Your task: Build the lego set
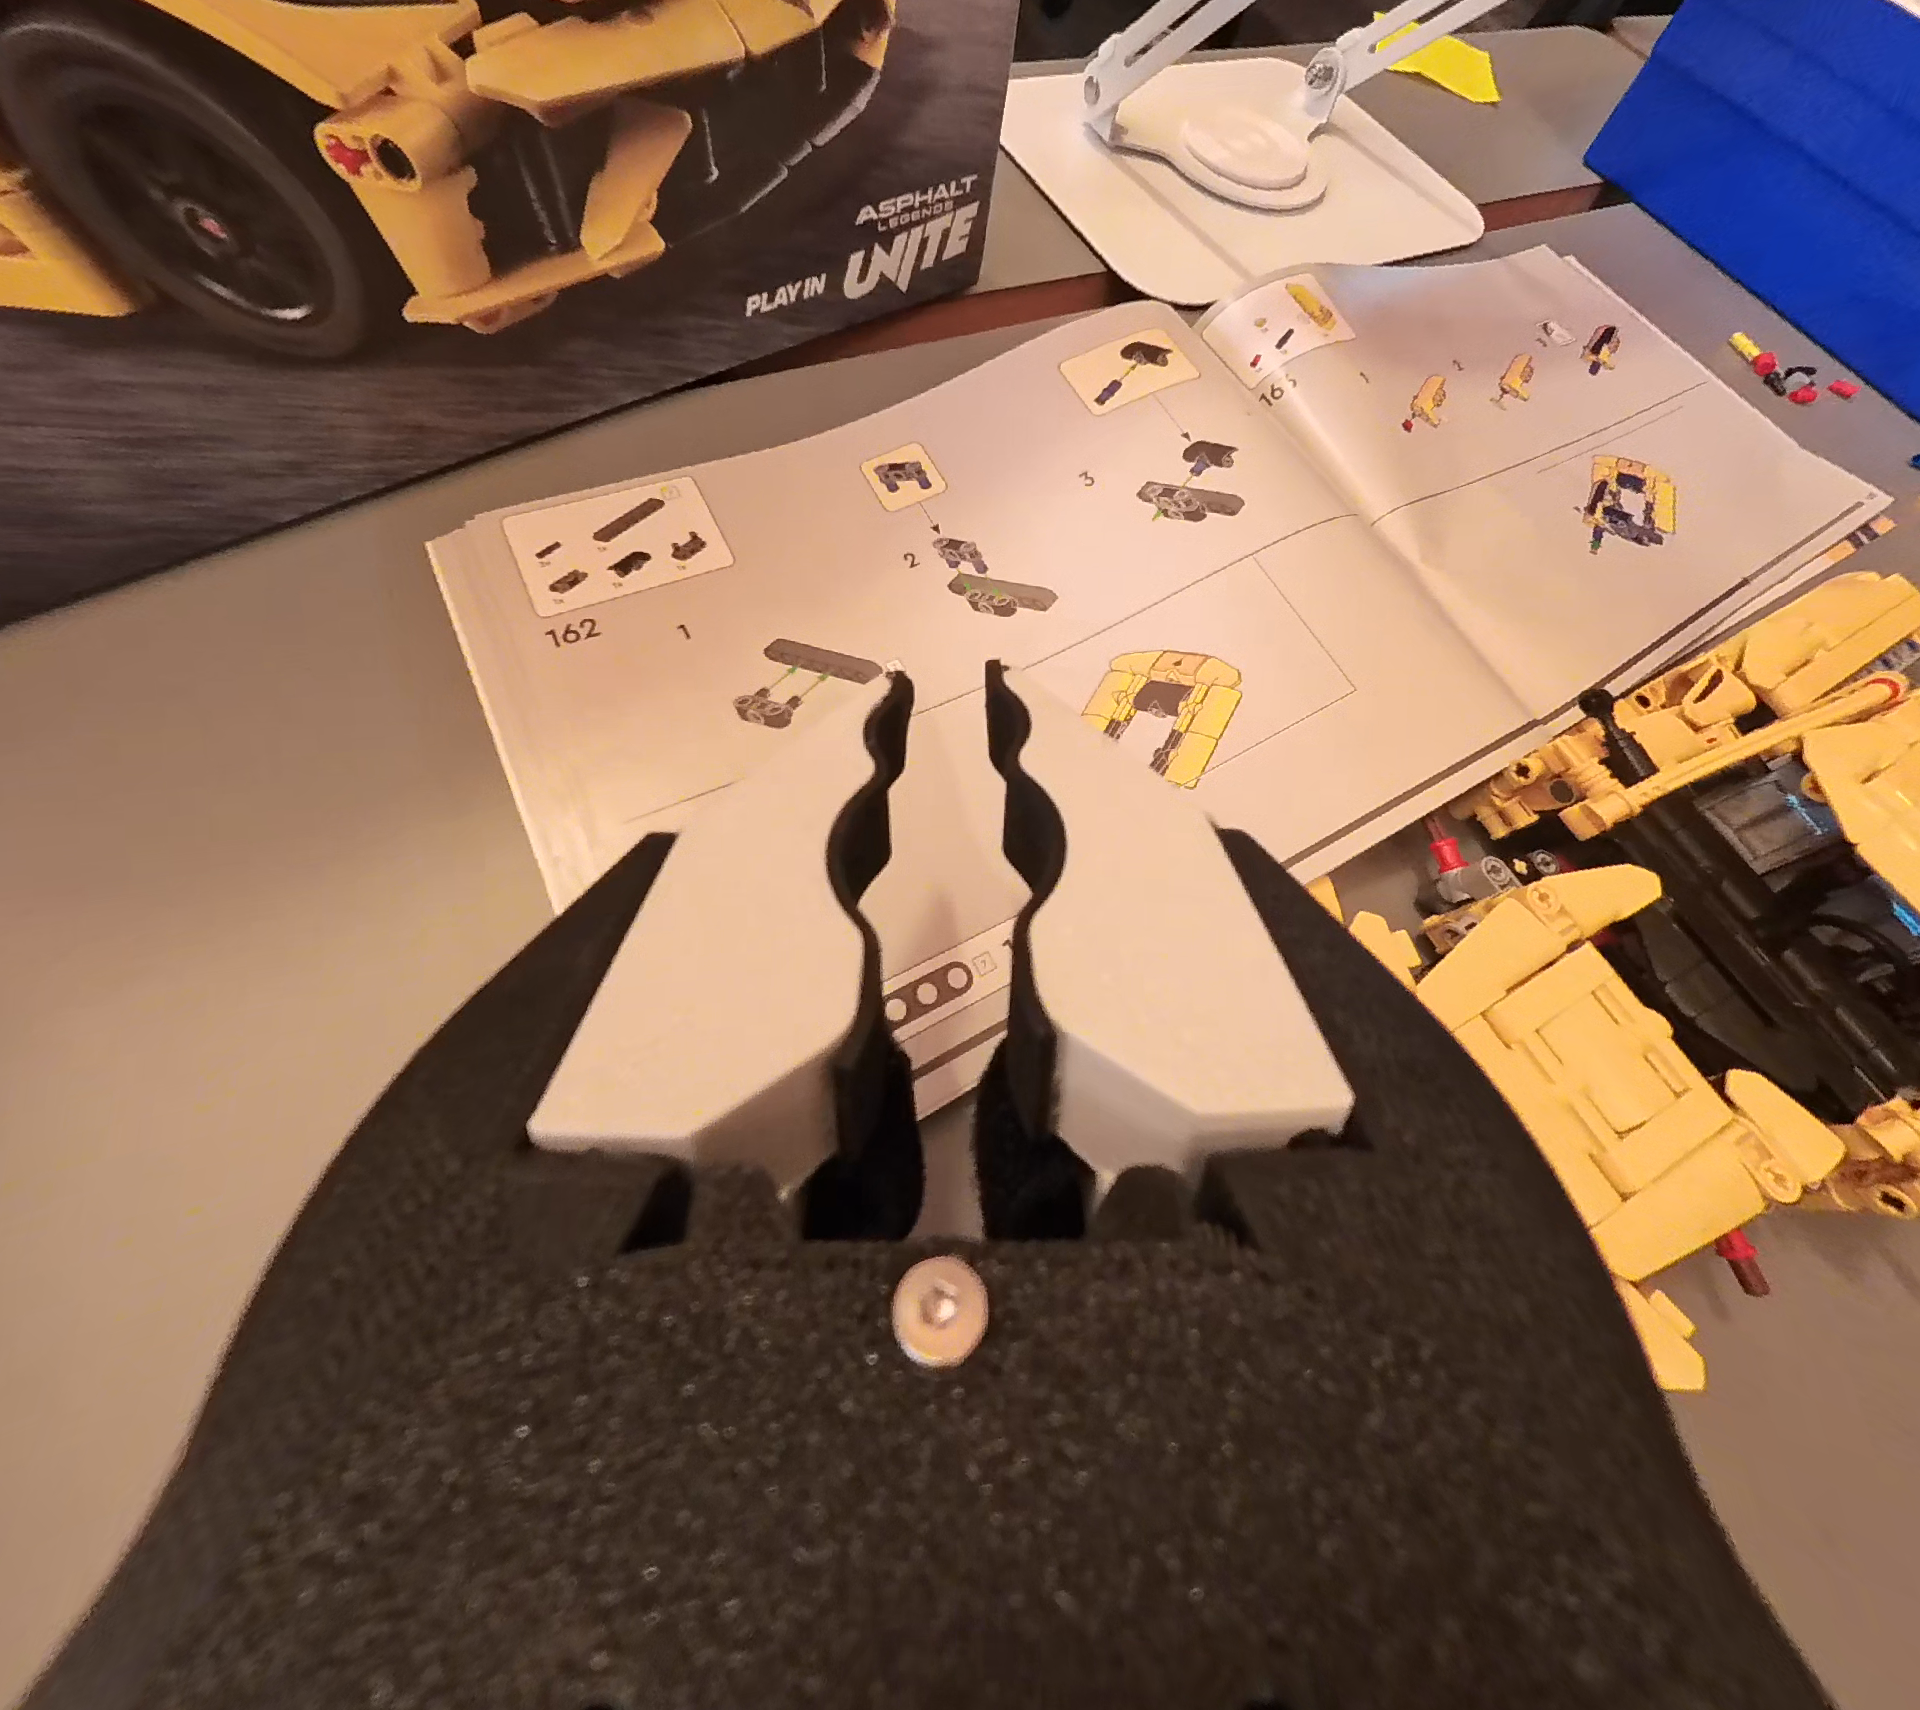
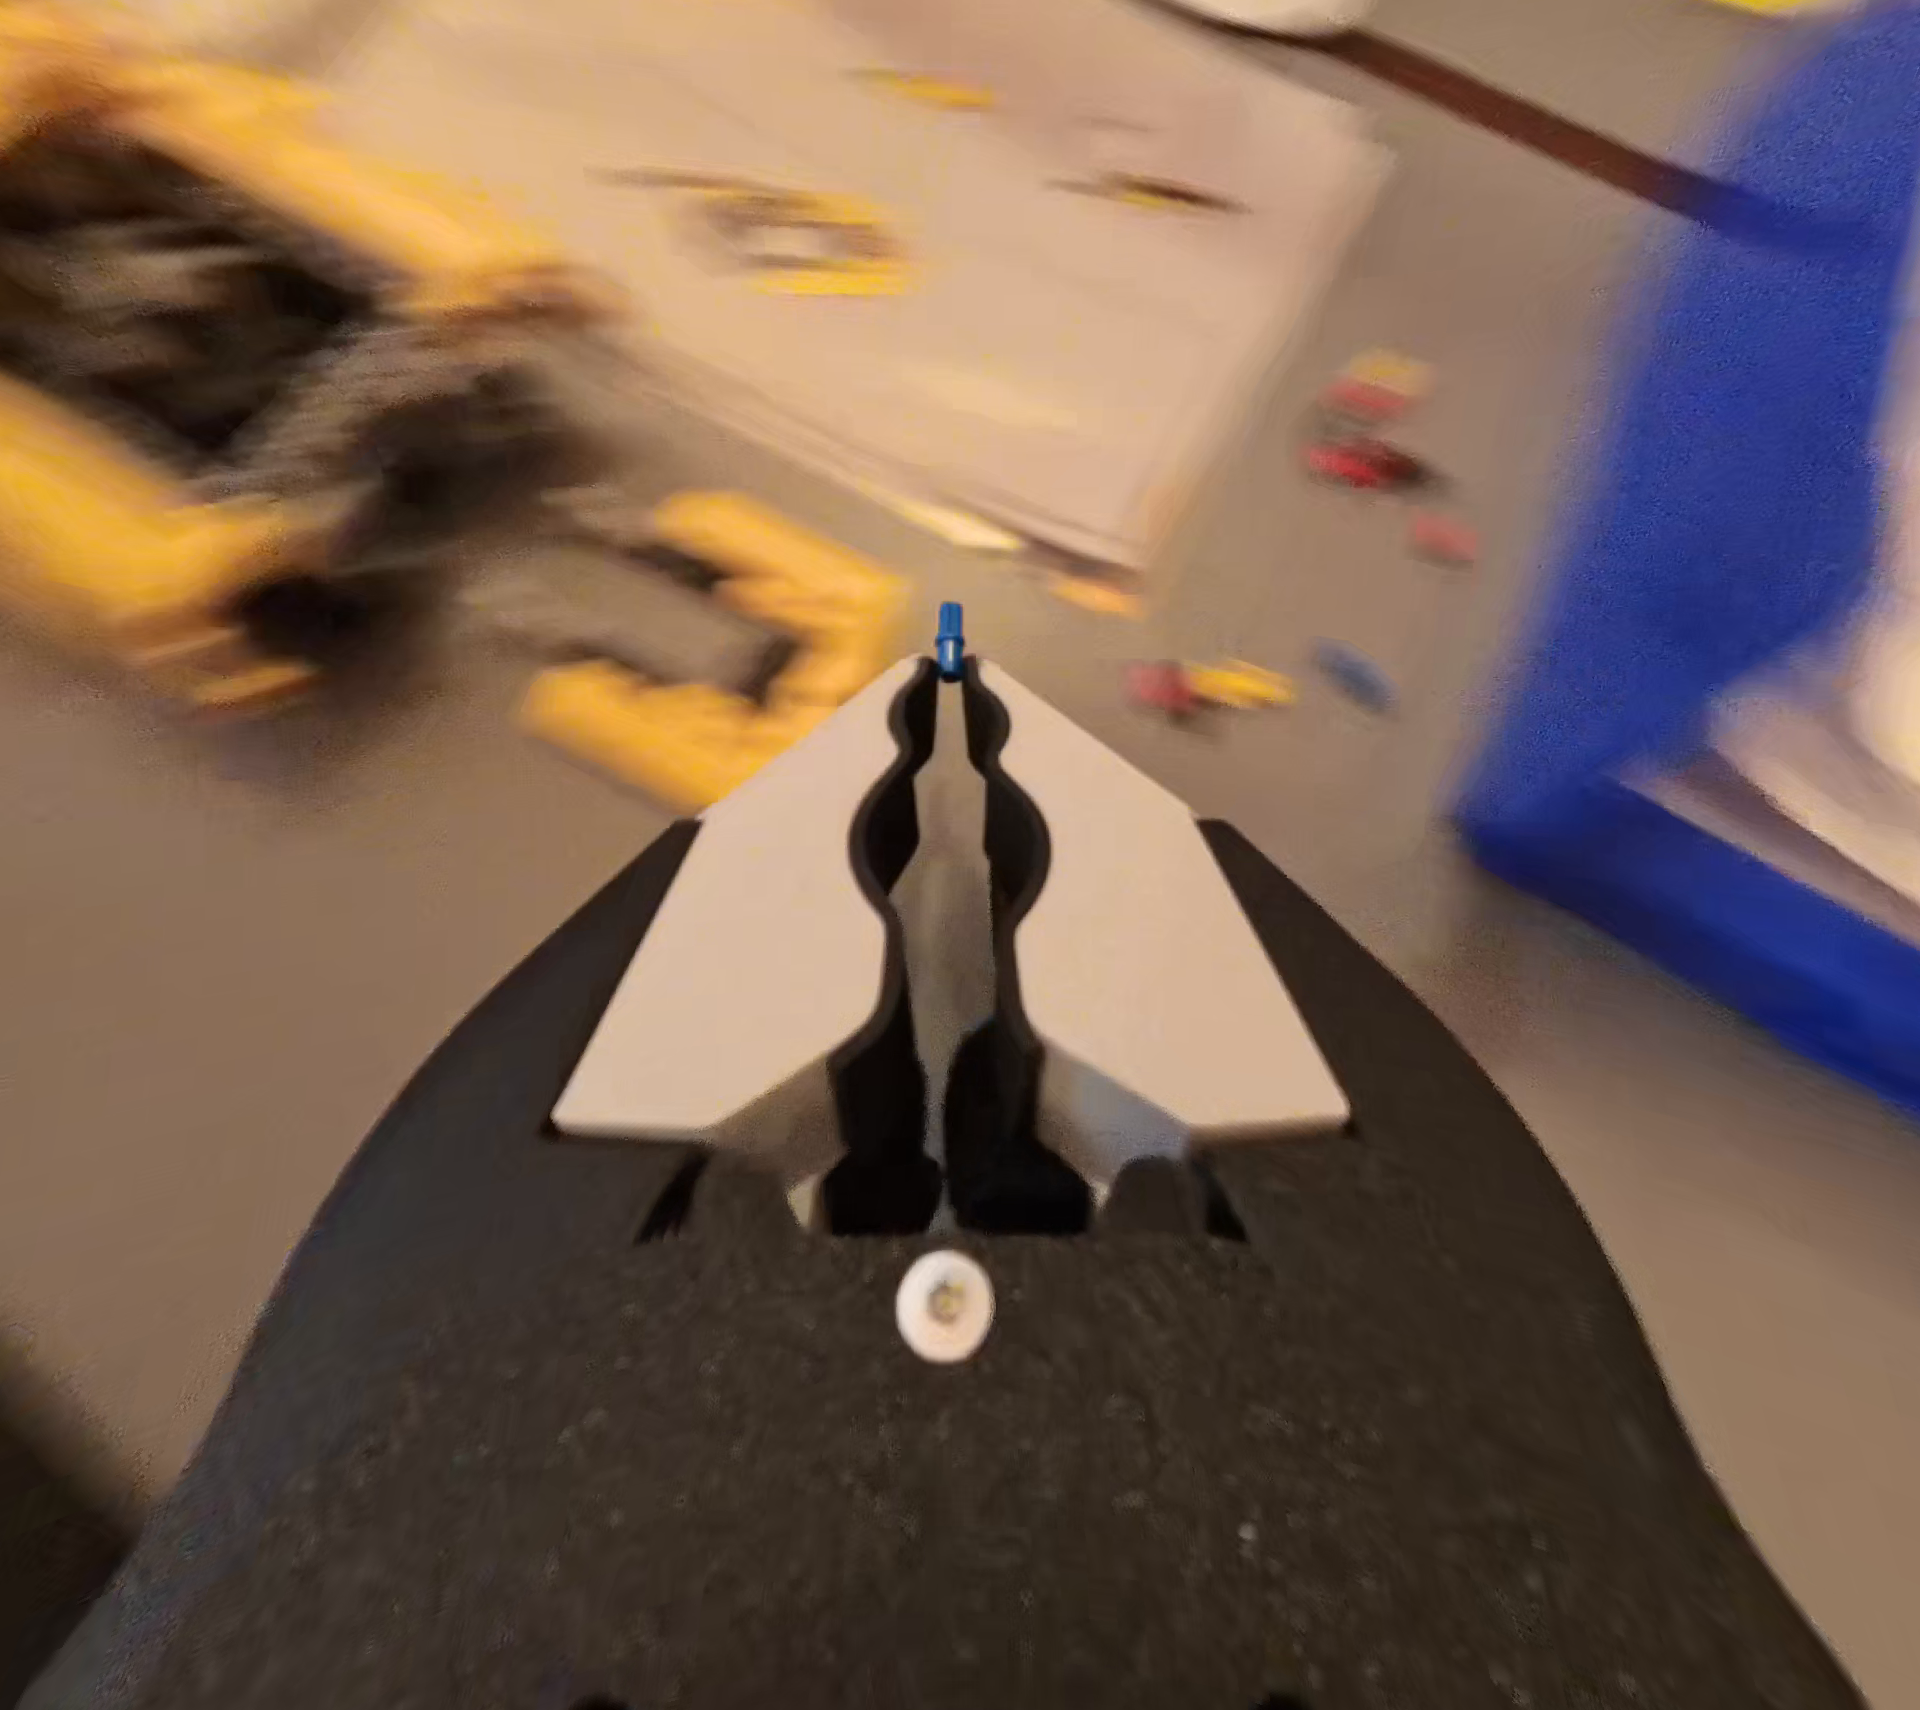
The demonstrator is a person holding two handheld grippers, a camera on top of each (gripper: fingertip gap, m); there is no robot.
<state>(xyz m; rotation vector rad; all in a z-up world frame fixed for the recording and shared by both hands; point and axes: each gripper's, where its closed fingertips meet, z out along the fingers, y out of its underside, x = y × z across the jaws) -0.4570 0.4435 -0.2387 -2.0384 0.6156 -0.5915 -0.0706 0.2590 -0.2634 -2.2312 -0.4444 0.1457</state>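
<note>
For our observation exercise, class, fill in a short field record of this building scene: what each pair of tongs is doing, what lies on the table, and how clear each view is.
left tongs: open, empty, above the open instruction booklet
right tongs: shut on a small blue pin at the tips
model: part-built yellow car, right of the booklet
loose parts: small red and yellow pieces near the blue bin
background: set box, white stand
view clarity: left sharp; right blurred

Left gripper [image 1: 943, 673] frame centre, jaws parted, empty. Right gripper [image 2: 948, 668] frame centre, tips pinching blue pin [image 2: 948, 626].
</note>
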